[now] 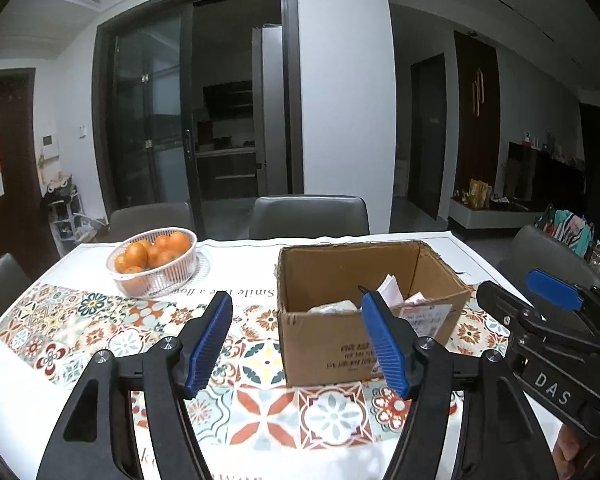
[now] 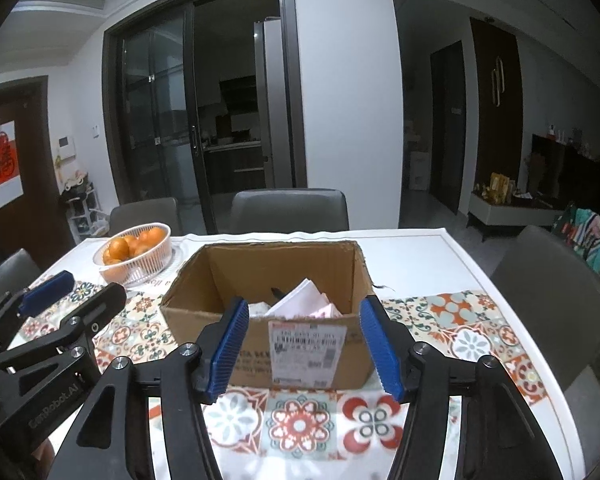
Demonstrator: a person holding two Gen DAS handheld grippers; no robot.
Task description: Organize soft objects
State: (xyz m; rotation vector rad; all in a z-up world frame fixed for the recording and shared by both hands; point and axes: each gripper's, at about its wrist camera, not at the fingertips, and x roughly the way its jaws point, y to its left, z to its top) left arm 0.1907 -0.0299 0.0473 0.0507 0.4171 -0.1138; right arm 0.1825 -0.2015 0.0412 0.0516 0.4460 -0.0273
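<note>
1. Soft white and pale pink items (image 2: 304, 300) lie piled inside an open brown cardboard box (image 2: 220, 276), which stands on the white tabletop (image 2: 420, 256) atop a patterned tile-print runner (image 2: 460, 320).
2. The left claw (image 1: 296, 344) hovers above the runner just before the box, its blue-padded jaws apart with nothing between them.
3. The right claw (image 2: 304, 352) faces the box's labelled front, jaws likewise apart and empty.
4. A white slatted basket of oranges (image 1: 156, 264) sits left of the box, well apart.
</note>
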